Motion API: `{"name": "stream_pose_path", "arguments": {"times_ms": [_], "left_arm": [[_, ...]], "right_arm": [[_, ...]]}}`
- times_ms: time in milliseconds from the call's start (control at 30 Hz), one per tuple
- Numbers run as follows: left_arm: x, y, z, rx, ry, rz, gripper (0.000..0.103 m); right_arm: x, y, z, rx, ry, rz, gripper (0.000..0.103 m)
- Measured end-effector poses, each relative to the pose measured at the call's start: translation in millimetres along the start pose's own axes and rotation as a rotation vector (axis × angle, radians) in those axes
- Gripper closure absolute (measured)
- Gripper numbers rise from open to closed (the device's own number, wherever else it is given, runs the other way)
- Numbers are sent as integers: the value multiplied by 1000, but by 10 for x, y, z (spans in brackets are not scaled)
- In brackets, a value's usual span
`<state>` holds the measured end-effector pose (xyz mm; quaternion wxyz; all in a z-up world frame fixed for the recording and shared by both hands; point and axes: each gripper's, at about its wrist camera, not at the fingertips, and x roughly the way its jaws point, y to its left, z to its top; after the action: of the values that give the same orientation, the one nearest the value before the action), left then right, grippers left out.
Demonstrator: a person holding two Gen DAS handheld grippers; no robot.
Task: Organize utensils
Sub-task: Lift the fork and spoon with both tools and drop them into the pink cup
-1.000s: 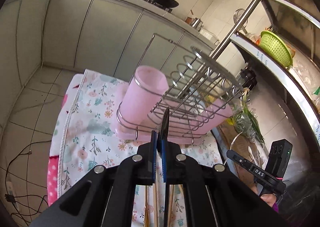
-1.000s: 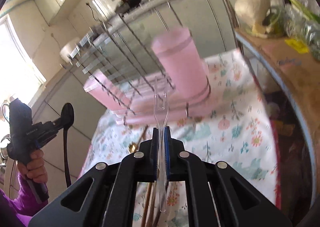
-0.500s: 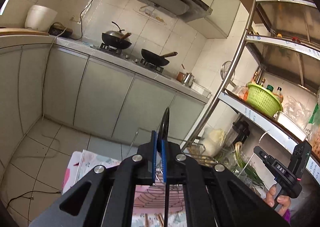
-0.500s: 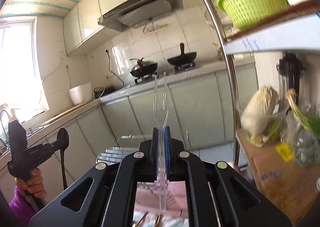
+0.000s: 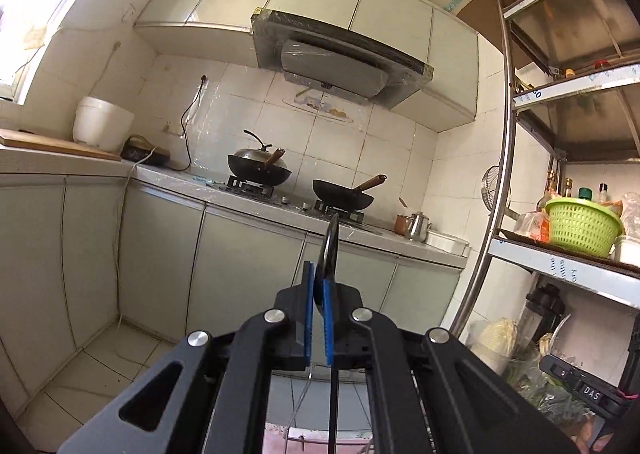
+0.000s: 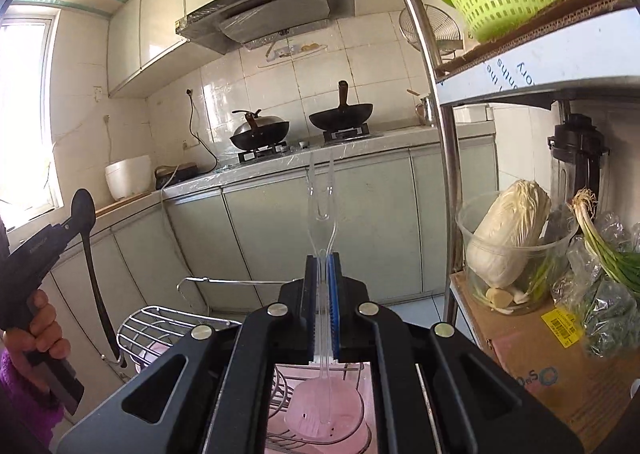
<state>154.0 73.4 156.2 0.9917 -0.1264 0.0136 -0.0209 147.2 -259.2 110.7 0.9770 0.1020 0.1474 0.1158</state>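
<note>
We see the left gripper (image 5: 317, 312) clamped on a black spoon (image 5: 329, 250), upright. Right gripper (image 6: 321, 308) grips a clear plastic fork (image 6: 321, 210), handle end over the pink utensil cup (image 6: 324, 410) in the wire rack (image 6: 160, 324).

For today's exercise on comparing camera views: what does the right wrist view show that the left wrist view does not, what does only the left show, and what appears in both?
Only the right wrist view shows the clear plastic fork clamped in the right gripper, the pink cup directly below its handle, the wire rack, and the left gripper from the side, holding the black spoon.

Only the left wrist view shows the spoon edge-on between the left gripper's blue pads.

Both show the two woks, the range hood, the green basket and the cabbage.
</note>
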Motion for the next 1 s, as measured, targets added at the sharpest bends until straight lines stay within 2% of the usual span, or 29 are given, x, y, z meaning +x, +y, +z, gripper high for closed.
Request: {"name": "stream_pose_path", "arguments": {"times_ms": [167, 333, 467, 733, 1000], "left_arm": [[156, -77, -294, 82, -27, 56, 99], [182, -23, -590, 88, 61, 30, 99], [131, 69, -786, 54, 156, -4, 99], [163, 365, -1093, -89, 349, -33, 98], [44, 483, -1093, -133, 393, -38, 98]], "right_arm": [[136, -61, -128, 7, 41, -6, 97], [228, -113, -260, 35, 102, 1, 97], [235, -131, -375, 42, 142, -2, 97], [254, -196, -534, 83, 218, -4, 97], [254, -200, -653, 86, 264, -10, 97]]}}
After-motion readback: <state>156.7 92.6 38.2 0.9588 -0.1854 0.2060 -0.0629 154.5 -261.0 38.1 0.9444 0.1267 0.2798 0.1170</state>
